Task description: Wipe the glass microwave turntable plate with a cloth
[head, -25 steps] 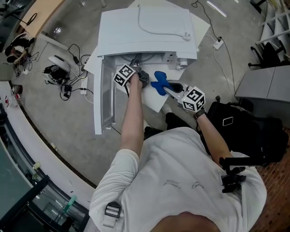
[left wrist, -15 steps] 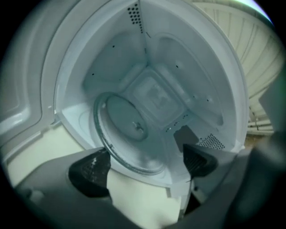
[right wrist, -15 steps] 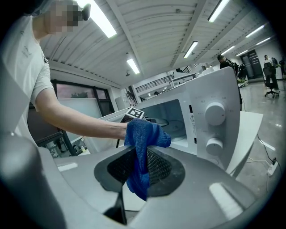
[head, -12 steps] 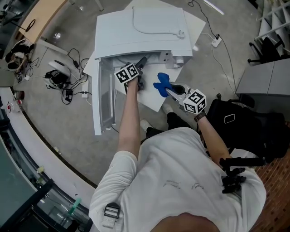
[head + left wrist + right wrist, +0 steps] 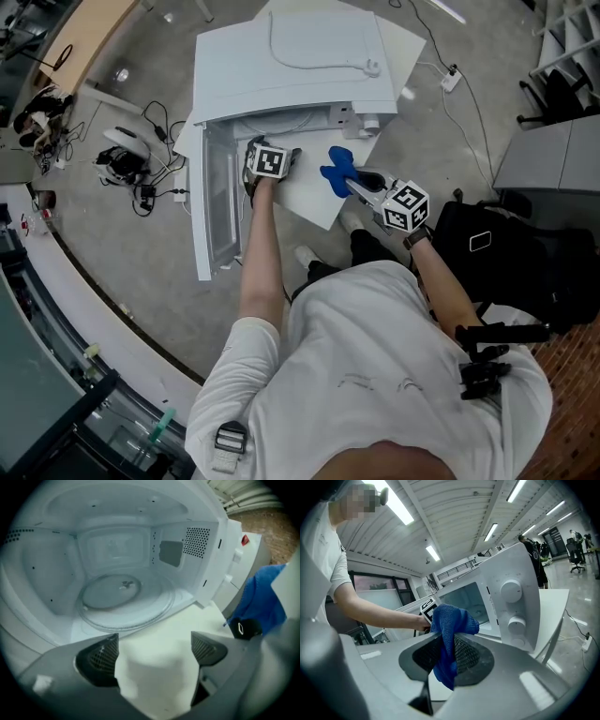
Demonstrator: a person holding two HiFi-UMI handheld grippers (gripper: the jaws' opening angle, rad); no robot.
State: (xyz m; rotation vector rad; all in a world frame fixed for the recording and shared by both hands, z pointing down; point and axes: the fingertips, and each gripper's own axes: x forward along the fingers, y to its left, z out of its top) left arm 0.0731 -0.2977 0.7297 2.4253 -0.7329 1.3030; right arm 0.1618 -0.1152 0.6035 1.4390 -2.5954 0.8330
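Observation:
The glass turntable plate (image 5: 123, 596) lies flat on the floor of the open white microwave (image 5: 291, 66). My left gripper (image 5: 154, 648) hovers just outside the opening, angled down at the white board in front; its jaws stand wide open with nothing between them. In the head view the left gripper (image 5: 272, 156) sits at the cavity's front edge. The right gripper (image 5: 451, 654) is shut on a blue cloth (image 5: 449, 623), which bunches above the jaws and hangs below them. That cloth (image 5: 336, 170) is held right of the opening, apart from the plate.
The microwave's door (image 5: 214, 206) hangs open to the left. The oven stands on a white board (image 5: 314, 199) on the concrete floor. Cables and small devices (image 5: 127, 155) lie at the left, a black bag (image 5: 506, 262) at the right. A white cord (image 5: 319, 56) lies on the microwave's top.
My left gripper has rolled over and dropped slightly toward the board at the cavity's front. The right gripper with the blue cloth has stayed in place.

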